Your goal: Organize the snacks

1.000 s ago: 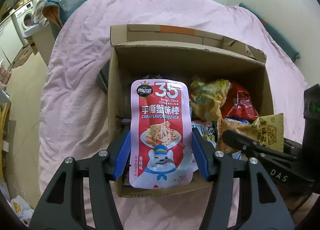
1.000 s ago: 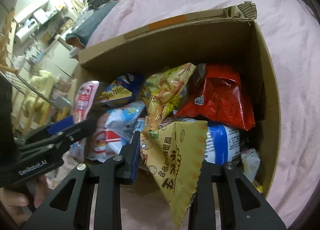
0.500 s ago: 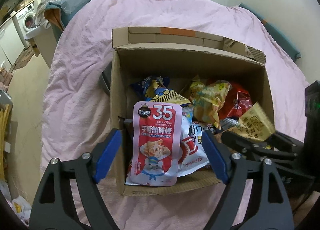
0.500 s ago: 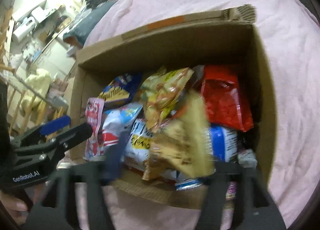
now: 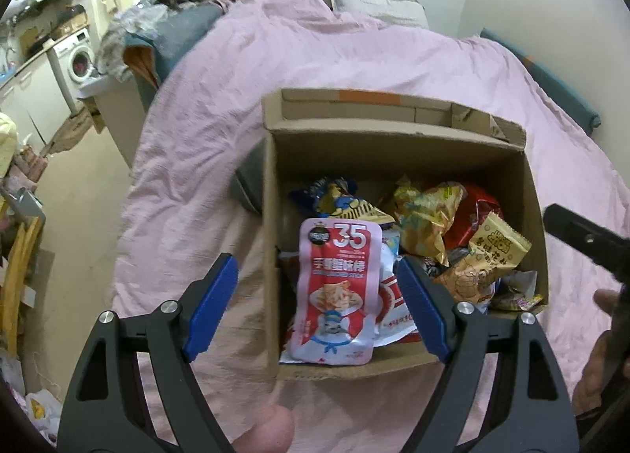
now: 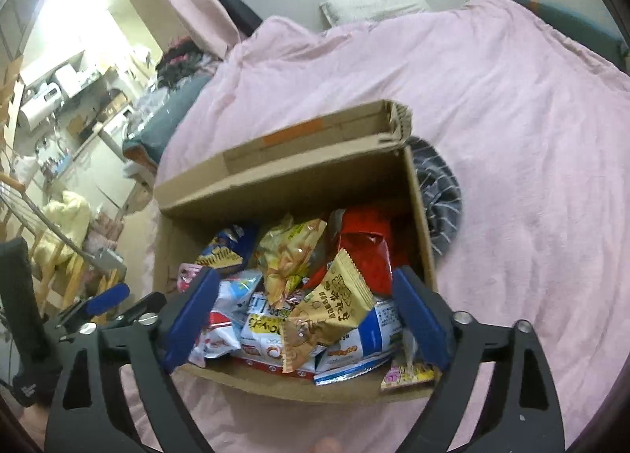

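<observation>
A cardboard box (image 5: 271,256) full of snack packets is seen resting on a bed covered with a pink blanket (image 5: 244,79). At the near left corner of the box a pink and red pouch (image 5: 336,295) printed with the number 35 is propped upright against the front wall. A tan packet (image 6: 330,307) with a zigzag edge is laid on top of the pile towards the front right, tilted, over a blue and white packet (image 6: 374,331). Behind it a yellow bag (image 6: 291,260) and a red bag (image 6: 366,252) are stacked, and a dark blue bag (image 6: 226,246) is lodged at the back left. A small pink and yellow packet (image 6: 409,372) is wedged in the near right corner.

The left gripper (image 5: 317,309) is held in front of the box with its blue-padded fingers (image 5: 210,305) spread wide on either side of the pink pouch, nothing being touched or held. The right gripper (image 6: 303,319) is likewise held at the near edge of the box, its fingers (image 6: 417,315) spread apart and nothing gripped between them.

A grey striped cloth (image 6: 441,201) is tucked beside the right wall of the box. A pillow (image 6: 370,6) is seen at the head of the bed, and a washing machine (image 5: 76,57) stands in the room to the left.
</observation>
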Action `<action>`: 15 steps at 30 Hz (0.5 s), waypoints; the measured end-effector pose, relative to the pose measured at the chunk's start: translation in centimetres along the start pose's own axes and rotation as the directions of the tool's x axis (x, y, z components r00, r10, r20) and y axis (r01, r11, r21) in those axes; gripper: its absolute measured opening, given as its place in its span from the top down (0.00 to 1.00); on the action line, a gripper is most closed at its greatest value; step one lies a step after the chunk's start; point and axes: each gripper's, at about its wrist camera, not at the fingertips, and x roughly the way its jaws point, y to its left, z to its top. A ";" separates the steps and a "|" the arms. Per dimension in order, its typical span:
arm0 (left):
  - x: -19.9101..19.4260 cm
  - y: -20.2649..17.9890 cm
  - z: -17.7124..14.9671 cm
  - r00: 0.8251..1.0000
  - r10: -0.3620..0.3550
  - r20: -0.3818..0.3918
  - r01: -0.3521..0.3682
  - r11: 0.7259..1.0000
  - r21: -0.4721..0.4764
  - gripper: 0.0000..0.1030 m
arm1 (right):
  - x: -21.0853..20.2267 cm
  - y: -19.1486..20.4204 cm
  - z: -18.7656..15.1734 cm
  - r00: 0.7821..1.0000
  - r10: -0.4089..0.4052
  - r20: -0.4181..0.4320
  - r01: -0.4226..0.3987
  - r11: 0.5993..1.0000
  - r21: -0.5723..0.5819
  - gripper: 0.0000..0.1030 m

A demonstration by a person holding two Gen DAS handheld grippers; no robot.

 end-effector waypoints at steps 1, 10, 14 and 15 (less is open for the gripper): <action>-0.5 0.1 -0.1 1.000 0.003 0.013 -0.003 1.000 -0.002 0.22 | -0.5 0.2 -0.1 1.000 -0.003 0.012 0.003 1.000 -0.003 0.05; -5.3 2.4 -2.0 0.991 0.066 0.118 -0.065 0.998 -0.008 0.00 | -4.9 1.5 -2.9 0.995 -0.066 0.069 0.070 0.996 -0.056 0.00; -6.8 3.3 -3.9 0.992 0.075 0.100 -0.071 0.996 -0.047 0.00 | -6.9 2.1 -4.8 0.988 -0.117 0.103 0.125 0.990 -0.069 0.00; -7.2 3.4 -4.5 0.993 0.070 0.097 -0.065 0.996 -0.058 0.00 | -7.3 2.4 -5.2 0.984 -0.137 0.115 0.147 0.985 -0.086 0.00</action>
